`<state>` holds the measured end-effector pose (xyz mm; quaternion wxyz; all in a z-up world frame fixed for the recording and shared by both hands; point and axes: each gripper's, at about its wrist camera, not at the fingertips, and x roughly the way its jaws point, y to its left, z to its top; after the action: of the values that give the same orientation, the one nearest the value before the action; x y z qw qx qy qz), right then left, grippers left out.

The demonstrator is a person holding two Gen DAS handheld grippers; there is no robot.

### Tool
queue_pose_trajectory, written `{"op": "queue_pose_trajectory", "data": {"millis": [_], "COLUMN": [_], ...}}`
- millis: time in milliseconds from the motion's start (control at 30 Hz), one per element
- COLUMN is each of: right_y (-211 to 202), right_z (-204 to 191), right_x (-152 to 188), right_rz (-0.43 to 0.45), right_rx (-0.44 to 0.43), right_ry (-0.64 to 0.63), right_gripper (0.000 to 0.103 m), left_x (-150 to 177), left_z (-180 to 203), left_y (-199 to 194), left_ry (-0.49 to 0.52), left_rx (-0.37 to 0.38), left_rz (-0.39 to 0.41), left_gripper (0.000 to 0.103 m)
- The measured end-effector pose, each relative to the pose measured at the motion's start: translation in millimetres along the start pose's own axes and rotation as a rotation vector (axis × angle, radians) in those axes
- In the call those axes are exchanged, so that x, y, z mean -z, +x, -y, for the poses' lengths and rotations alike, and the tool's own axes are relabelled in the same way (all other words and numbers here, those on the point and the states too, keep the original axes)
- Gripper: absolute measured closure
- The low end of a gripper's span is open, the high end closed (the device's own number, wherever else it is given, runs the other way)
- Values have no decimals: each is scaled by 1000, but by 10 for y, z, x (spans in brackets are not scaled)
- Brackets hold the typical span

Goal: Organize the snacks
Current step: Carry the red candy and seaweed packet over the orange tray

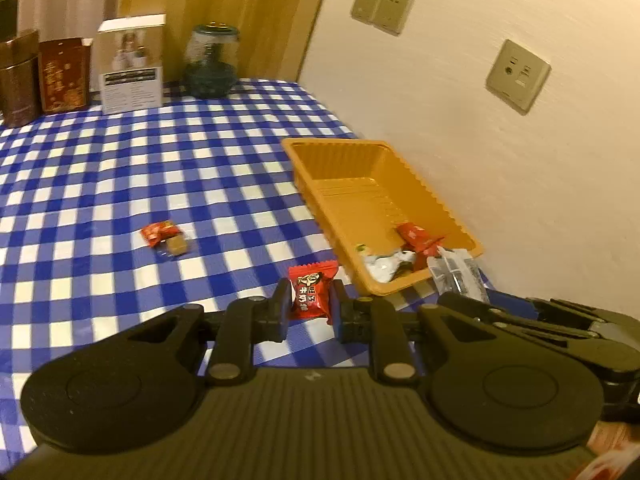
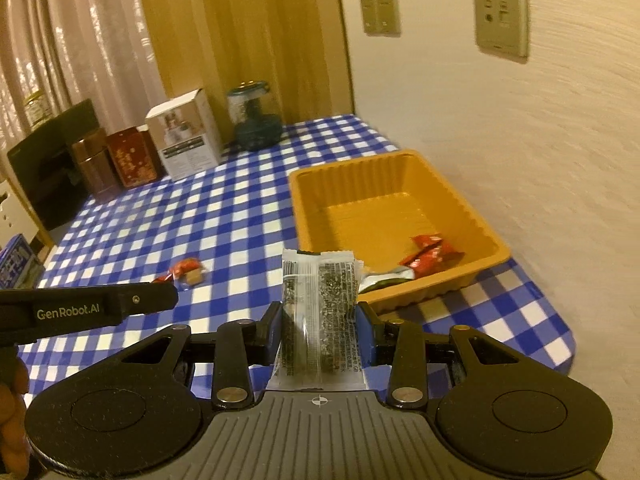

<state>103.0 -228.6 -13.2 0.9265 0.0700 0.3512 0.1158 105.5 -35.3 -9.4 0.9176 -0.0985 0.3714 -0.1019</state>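
My left gripper (image 1: 310,304) is shut on a red wrapped candy (image 1: 311,292), held above the checked cloth just left of the orange tray (image 1: 340,160). My right gripper (image 2: 318,316) is shut on a clear packet of dark snack (image 2: 318,304), upright between its pads, in front of the orange tray (image 2: 360,172). Inside the tray lie red candies (image 2: 430,254) and a silver packet (image 2: 386,280) near its front corner. A small red and tan sweet (image 1: 166,236) lies loose on the cloth; the right wrist view shows it as the loose sweet (image 2: 188,272).
Along the back stand a white box (image 1: 132,64), a glass jar (image 1: 212,62), a red box (image 1: 64,74) and a brown tin (image 1: 18,80). A wall with sockets runs right of the tray. The left gripper's body (image 2: 80,310) crosses the right wrist view's left side.
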Motion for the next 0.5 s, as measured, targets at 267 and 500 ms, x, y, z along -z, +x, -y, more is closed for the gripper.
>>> {"op": "queue_pose_trajectory", "data": {"millis": [267, 500], "right_y": [3, 63], "right_z": [269, 473], "right_x": [-98, -194], "right_rz": [16, 26], "right_rx": [33, 54], "right_ry": [29, 44], "right_gripper": [64, 64], "left_x": [-108, -204], "left_z": [280, 469], "left_y": [209, 399], "left_ry": [32, 52], "left_rx": [46, 72], "left_rz": [-15, -25], "left_gripper": [85, 85]}}
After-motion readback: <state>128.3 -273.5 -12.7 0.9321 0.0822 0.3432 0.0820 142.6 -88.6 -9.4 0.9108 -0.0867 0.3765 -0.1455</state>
